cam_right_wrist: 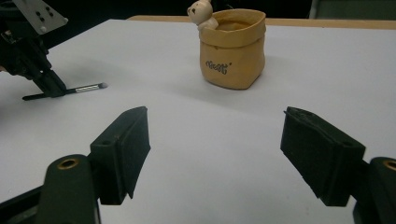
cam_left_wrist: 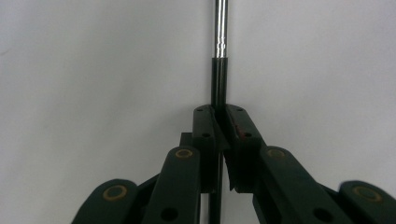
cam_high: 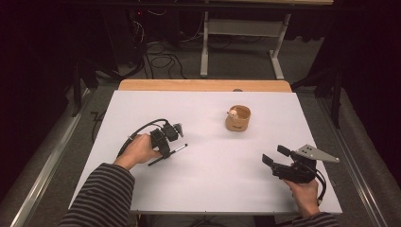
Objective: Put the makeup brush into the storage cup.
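Note:
A slim black brush with a silver ferrule lies on the white table top at the left. My left gripper points down at it and is shut on its black handle. In the left gripper view the pads press on the handle from both sides, and the silver part runs on ahead. My right gripper rests at the right front, open and with nothing in it. Its view shows its jaws wide apart, and the brush and left gripper far off to the left.
A tan pouch-shaped pot with a small bear figure on its rim stands at the back, right of centre. A wooden strip edges the far side of the table. Cables and a metal frame lie on the floor beyond.

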A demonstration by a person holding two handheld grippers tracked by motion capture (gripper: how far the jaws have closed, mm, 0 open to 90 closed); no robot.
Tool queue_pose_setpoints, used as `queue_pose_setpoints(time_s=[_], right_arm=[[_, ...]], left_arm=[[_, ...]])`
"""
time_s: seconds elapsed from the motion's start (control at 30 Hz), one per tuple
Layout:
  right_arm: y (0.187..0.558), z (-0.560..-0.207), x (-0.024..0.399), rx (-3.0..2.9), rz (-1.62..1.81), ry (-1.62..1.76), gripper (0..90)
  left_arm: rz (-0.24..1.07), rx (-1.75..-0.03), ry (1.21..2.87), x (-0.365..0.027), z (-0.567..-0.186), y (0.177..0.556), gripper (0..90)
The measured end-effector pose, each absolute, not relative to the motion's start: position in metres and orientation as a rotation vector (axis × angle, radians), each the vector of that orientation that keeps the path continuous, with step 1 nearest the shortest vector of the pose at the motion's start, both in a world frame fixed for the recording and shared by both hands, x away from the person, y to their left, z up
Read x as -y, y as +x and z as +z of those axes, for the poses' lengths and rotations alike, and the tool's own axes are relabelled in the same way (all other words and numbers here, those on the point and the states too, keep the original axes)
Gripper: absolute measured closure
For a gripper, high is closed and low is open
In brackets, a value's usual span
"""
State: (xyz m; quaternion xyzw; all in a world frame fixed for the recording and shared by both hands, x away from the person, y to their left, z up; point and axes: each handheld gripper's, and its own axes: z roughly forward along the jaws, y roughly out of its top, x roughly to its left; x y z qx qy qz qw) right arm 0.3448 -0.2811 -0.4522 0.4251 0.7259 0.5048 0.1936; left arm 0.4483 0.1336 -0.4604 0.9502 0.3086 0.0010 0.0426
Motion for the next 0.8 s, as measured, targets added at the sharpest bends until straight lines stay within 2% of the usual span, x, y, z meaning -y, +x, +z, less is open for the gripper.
queue_pose_setpoints(time_s=[0.47, 0.8], right_arm=[[0.344, -0.452, 0.281, -2.035, 1.421, 1.186, 25.2], [0.344, -0.452, 0.28, -2.04, 1.418, 1.185, 25.3]], left_arm=[[0.054, -0.899, 2.894, -0.131, -0.453, 0.442, 83.8], [0.07, -0.866, 2.815, -0.131, -0.44, 0.435, 83.8]])
